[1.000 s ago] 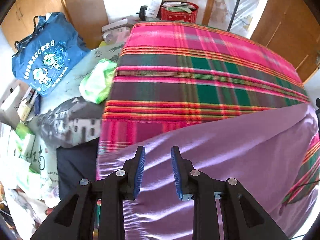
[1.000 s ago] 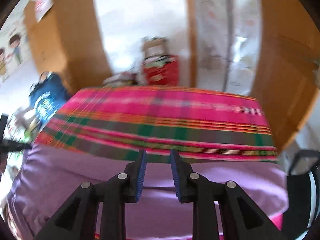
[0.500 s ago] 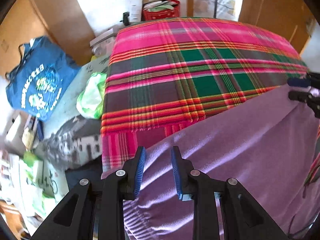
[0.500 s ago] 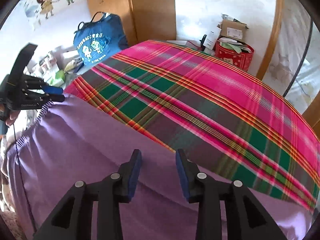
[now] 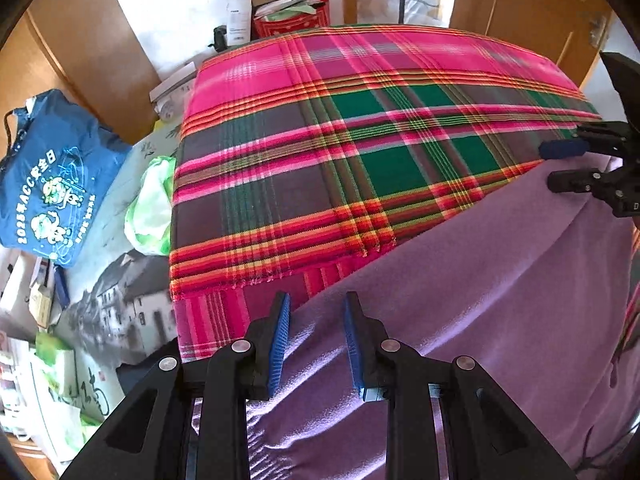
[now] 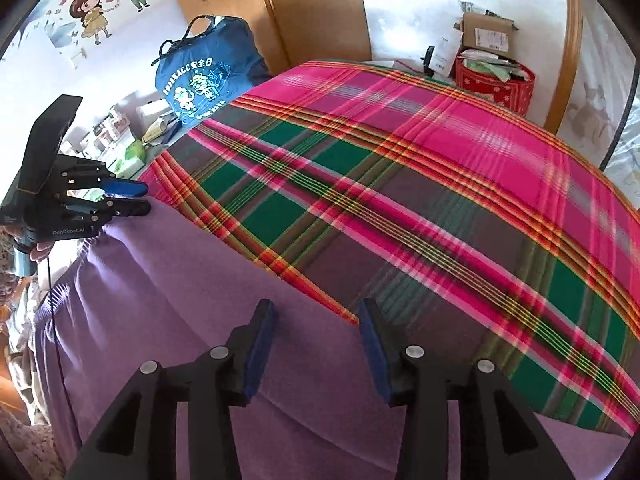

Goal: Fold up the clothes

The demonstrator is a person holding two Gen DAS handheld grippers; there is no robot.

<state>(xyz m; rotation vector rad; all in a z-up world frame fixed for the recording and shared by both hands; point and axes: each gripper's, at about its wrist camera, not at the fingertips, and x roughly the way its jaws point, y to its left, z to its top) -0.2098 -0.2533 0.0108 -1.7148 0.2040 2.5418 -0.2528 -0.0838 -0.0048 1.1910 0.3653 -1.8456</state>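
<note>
purple garment [image 5: 500, 320] spread flat on plaid bed cover [image 5: 360, 140], long axis running claw to claw | left claw [image 5: 314, 344] part-open, empty, at gathered waistband end | right claw [image 6: 316, 350] wider open, empty, at the opposite end

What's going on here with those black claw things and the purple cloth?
A person is holding a two-finger gripper in each hand over a purple garment spread on a plaid blanket. The left gripper and right gripper both stand open above the cloth, gripping nothing. No fold shows yet.
</note>
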